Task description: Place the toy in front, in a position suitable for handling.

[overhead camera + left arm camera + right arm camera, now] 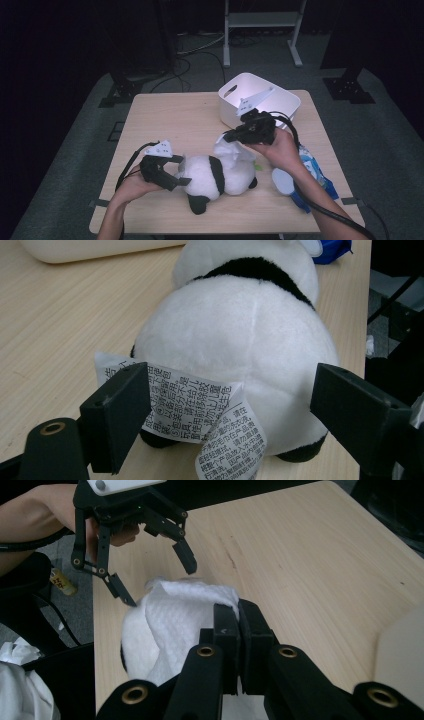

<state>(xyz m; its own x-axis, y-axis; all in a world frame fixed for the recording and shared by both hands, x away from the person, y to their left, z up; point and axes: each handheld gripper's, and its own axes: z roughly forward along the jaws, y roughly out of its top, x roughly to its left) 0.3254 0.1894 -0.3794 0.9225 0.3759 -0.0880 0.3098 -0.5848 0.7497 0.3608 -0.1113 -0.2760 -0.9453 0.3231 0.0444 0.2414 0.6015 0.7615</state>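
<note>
A black-and-white panda plush (215,175) lies on the wooden table (165,115) near its front edge. My left gripper (181,171) sits at the panda's rear. In the left gripper view its jaws stand wide, one on each side of the round white rump (250,325), and the left jaw lies against a printed label (200,405). My right gripper (226,136) hovers over the panda's head end, shut on a white paper towel (232,150). In the right gripper view the towel (175,615) hangs from the closed jaws (239,612), with the left gripper (157,585) beyond it.
A white plastic bin (230,107) stands at the back right of the table, just behind my right hand. A blue and white packet (315,175) and a pale oval object (284,181) lie at the right front. Cables trail on the dark floor beyond.
</note>
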